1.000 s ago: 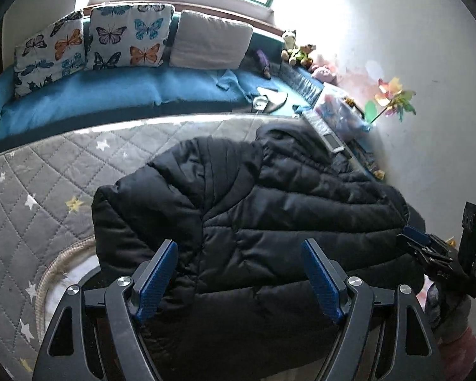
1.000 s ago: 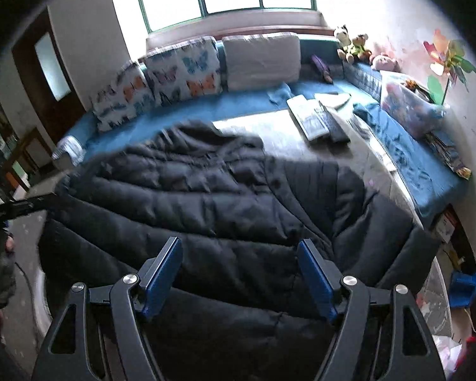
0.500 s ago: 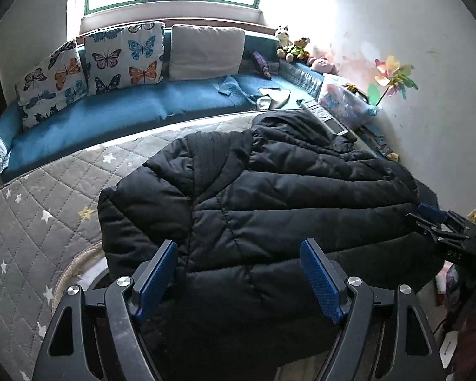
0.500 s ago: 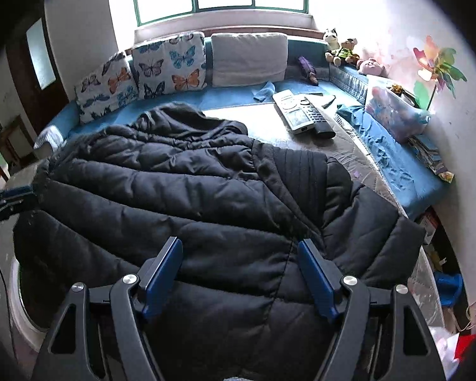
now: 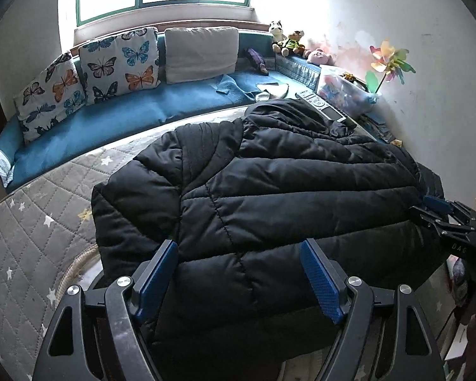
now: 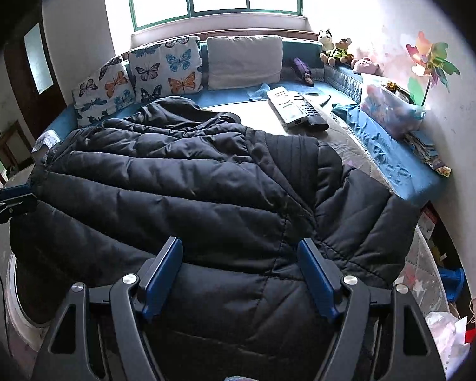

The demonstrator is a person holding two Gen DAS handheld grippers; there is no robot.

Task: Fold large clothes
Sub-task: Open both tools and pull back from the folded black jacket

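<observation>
Left wrist: left gripper (image 5: 239, 277) released, black puffer jacket (image 5: 269, 190) beneath fingers; right gripper (image 6: 239, 274) likewise released.

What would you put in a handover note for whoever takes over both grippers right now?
Left gripper: jaws wide open, empty, over the near hem.
Right gripper: also open and empty, above the hem.
Black quilted puffer jacket: spread on the grey star-print quilted mattress, hood toward the blue window bench, hem hanging off the near edge.
Done: the jacket is laid out; no clear fold is visible.
Left: grip and fold it.
</observation>
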